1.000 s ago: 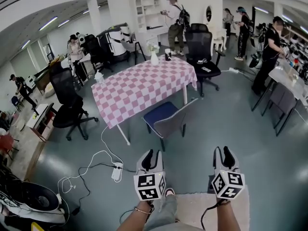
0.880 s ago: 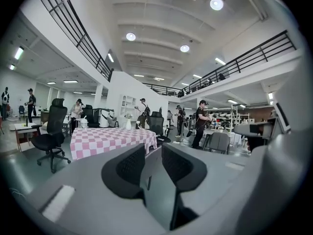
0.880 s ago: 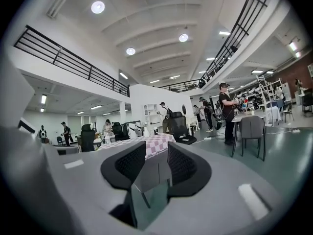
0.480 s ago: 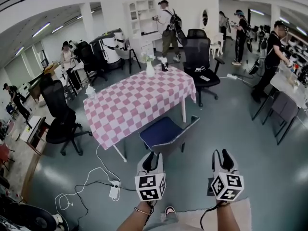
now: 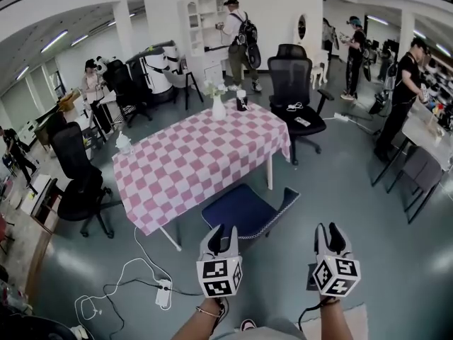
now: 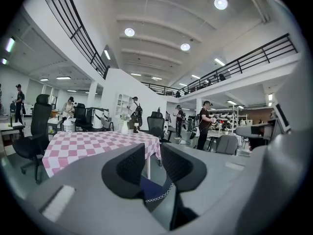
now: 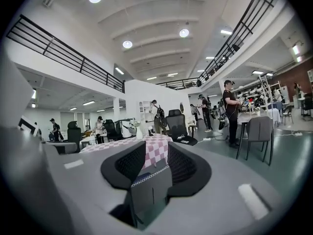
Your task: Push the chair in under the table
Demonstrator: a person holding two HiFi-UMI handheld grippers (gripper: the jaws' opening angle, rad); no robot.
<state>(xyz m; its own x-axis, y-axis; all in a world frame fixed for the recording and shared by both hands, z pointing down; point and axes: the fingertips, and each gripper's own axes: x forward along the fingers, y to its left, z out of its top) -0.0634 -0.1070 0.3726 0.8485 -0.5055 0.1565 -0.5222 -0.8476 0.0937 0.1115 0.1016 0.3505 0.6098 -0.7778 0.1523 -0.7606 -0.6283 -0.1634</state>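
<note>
A table (image 5: 198, 163) under a pink-and-white checked cloth stands mid-room, with a white vase (image 5: 219, 108) and a dark cup (image 5: 242, 101) at its far end. The chair (image 5: 244, 210), blue seat and grey back, sits pulled out at the table's near side, back towards me. My left gripper (image 5: 222, 234) hovers open just short of the back's left end. My right gripper (image 5: 330, 234) is open too, to the right of the chair and apart from it. In the left gripper view (image 6: 153, 165) and the right gripper view (image 7: 156, 163) the chair back (image 6: 156, 194) (image 7: 149, 190) shows through the gap, untouched.
A black office chair (image 5: 301, 83) stands past the table's far right corner and another (image 5: 74, 183) to its left. A power strip with white cables (image 5: 163, 292) lies on the floor at the lower left. Grey chairs (image 5: 417, 176) and several people stand around the room's edges.
Both grippers and my view have come forward towards the chair and table, which now sit closer and lower in the head view. The chair has not moved relative to the table.
</note>
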